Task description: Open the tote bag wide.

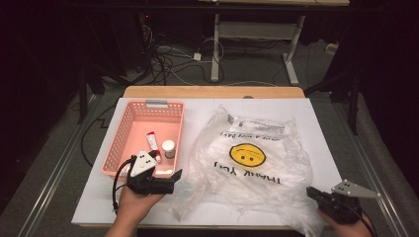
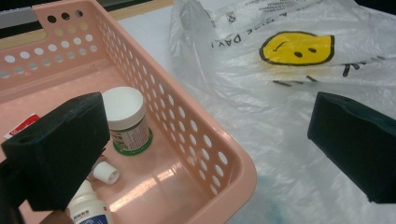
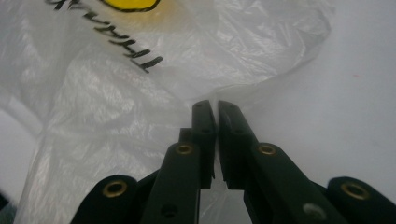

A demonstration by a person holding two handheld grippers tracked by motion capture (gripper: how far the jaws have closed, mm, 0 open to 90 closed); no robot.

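A: Starting big: look at the white table (image 1: 316,128), then at the plastic bag (image 1: 247,163) spread crumpled over the centre and right of the high view, smiley print up. Opened yet?

B: Not by the look of it. Lying flat, mouth not pulled apart, apparently empty. Judging that as barely begun.

A: And the pink basket (image 1: 114,148), left of centre in the high view?

B: Sitting just beside the bag, seemingly loaded with everything to be moved. So nothing packed.

A: Moving down to the claws.

B: Left gripper (image 1: 173,181) at the lower left of the high view, jaws wide apart, hovering at the basket's near corner, gripping nothing. In the left gripper view, one jaw over the basket (image 2: 187,126), the other over the bag (image 2: 261,93).

A: Right gripper (image 1: 312,193)?

B: Lower right of the high view, at the bag's near edge. Seen in the right gripper view (image 3: 215,109) with jaws drawn together, tips right at the rim of the bag (image 3: 116,93). Plastic nipped or not: impossible to tell.

A: Finishing small.

B: Inside the basket: a white-lidded jar (image 2: 126,119) upright at centre left of the left gripper view, a red-and-white tube (image 1: 152,140) lying beside it, a small bottle (image 2: 88,210) at the bottom edge. Left to do, as a guess: lifting the bag open, then carrying each item over.
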